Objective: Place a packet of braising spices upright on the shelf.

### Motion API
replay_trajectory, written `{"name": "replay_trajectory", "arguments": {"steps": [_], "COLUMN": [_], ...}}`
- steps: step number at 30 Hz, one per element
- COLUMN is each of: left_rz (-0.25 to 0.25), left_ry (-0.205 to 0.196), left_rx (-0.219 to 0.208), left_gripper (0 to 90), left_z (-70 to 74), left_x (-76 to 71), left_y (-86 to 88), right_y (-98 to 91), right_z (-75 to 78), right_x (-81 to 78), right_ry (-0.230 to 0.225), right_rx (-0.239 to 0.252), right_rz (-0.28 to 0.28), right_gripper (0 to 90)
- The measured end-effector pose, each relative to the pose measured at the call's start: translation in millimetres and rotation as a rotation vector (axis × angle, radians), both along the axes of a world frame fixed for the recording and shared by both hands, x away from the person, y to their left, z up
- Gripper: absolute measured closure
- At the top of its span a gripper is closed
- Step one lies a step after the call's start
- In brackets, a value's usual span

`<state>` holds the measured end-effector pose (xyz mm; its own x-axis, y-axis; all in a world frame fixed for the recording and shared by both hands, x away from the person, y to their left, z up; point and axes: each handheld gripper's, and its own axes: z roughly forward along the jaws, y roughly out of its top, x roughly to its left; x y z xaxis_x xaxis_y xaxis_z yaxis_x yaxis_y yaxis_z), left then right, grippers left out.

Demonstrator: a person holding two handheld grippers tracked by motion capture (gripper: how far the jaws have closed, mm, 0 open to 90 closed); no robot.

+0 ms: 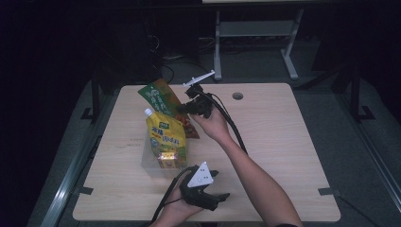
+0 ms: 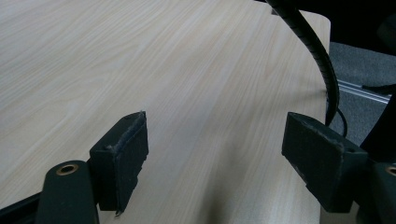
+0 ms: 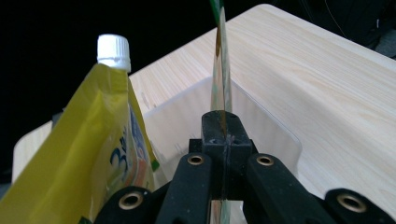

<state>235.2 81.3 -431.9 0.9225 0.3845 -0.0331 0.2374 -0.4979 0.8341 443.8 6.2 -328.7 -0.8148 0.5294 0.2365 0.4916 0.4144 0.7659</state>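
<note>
A yellow spouted pouch (image 1: 165,138) with a white cap stands upright in a clear plastic bin (image 1: 150,163) on the table; the right gripper view has the yellow pouch (image 3: 88,144) at left and the bin's wall (image 3: 273,130) behind. My right gripper (image 1: 185,108) is shut on the edge of a green and orange pouch (image 1: 161,98), held tilted over the bin's far side. In its own view the jaws pinch the thin green pouch (image 3: 220,70) edge-on. My left gripper (image 1: 222,198) rests near the table's front edge, open, with bare wood between its pads (image 2: 122,154).
The light wood table (image 1: 274,137) has a round cable hole (image 1: 238,96) at the back. A black cable (image 2: 317,56) trails across the right side in the left gripper view. Dark floor and a metal stand lie beyond the table's far edge.
</note>
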Motion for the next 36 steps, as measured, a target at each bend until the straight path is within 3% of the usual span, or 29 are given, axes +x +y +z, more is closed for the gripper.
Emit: {"name": "replay_trajectory", "arguments": {"steps": [9, 17, 24, 29, 33, 36], "left_rz": [0.017, 0.014, 0.018, 0.023, 0.022, 0.024], "left_ry": [0.000, -0.003, -0.004, -0.006, -0.006, -0.005], "left_rx": [-0.014, -0.010, -0.015, -0.016, -0.016, -0.015], "left_gripper": [22.2, 22.2, 22.2, 22.2, 22.3, 22.3], "left_z": [1.2, 1.5, 2.4, 2.7, 2.4, 2.2], "left_x": [0.0, -0.4, -0.4, 0.3, -0.4, -0.7], "left_y": [2.3, 3.6, 4.5, 5.9, 5.5, 5.4], "right_y": [7.2, 9.8, 17.9, 26.2, 28.3, 27.7], "right_z": [6.9, 12.9, 21.0, 25.1, 23.2, 21.7], "right_x": [5.7, 18.2, 32.9, 41.0, 43.1, 38.8], "right_ry": [0.000, 0.060, 0.078, 0.098, 0.117, 0.090], "right_rx": [-0.078, -0.093, -0.104, -0.127, -0.132, -0.131], "right_rz": [0.021, 0.047, 0.072, 0.056, 0.028, 0.019], "right_gripper": [86.0, 75.1, 63.4, 67.6, 84.1, 89.2]}}
